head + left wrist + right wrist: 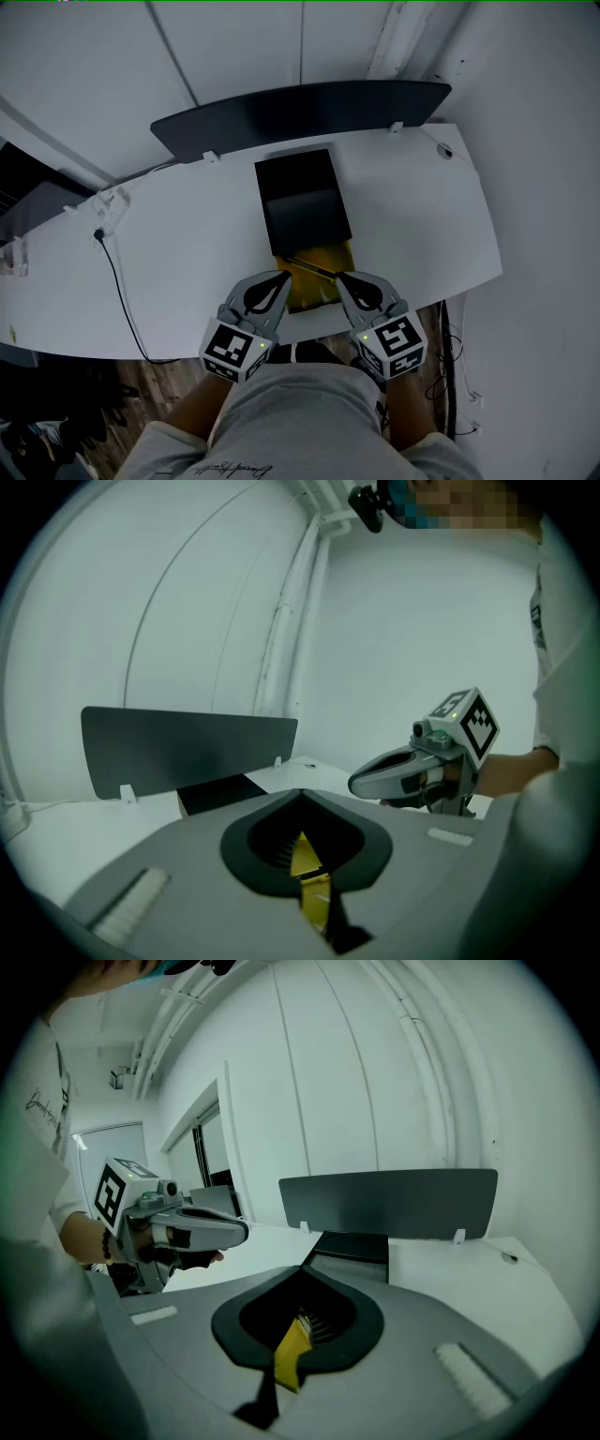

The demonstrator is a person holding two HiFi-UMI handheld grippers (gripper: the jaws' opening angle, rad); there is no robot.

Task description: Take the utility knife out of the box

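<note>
At left, left gripper (283, 277) with fingers closed on nothing, tip just beside the near left side of the yellow tray (317, 291). In the middle, that tray drawn out of the black box (298, 192) on the white surface (187, 244), carrying what looks like the utility knife (311, 267), long axis slanting from far-left to near-right. At right, right gripper (343, 278), fingers closed and empty, nearest the knife's near end, so probably better placed to grasp.

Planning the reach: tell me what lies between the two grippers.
The head view shows the yellow end of the box lying between the left gripper and the right gripper, with a thin dark item across it.
</note>
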